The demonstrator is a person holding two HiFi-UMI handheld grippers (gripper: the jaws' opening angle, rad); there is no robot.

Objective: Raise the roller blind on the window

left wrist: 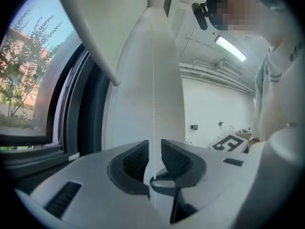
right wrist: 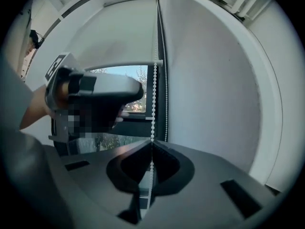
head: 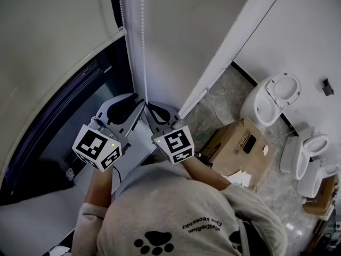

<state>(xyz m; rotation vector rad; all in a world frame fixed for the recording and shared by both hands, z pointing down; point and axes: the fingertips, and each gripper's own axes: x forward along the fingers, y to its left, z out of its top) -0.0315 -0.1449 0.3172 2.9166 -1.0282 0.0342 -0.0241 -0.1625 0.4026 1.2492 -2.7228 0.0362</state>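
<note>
The roller blind point(right wrist: 126, 32) covers the upper part of the window point(right wrist: 125, 76); trees show below its bottom edge. Its white bead chain point(head: 143, 47) hangs beside the window frame. My right gripper point(head: 149, 110) is shut on the bead chain point(right wrist: 153, 104), which comes down into its closed jaws point(right wrist: 151, 148). My left gripper point(head: 139, 102) is beside it, a little to the left. Its jaws point(left wrist: 154, 159) stand apart with the bead chain point(left wrist: 152, 80) running through the gap, and the pads do not press on it. The left gripper's body point(right wrist: 95, 94) fills the left of the right gripper view.
The dark window frame point(head: 80, 89) curves along the left, with a pale sill point(head: 32, 223) below. On the marble floor to the right stand a cardboard box point(head: 237, 151), a white toilet point(head: 272, 97) and more white ceramic fixtures point(head: 309, 153). The person's grey top fills the bottom.
</note>
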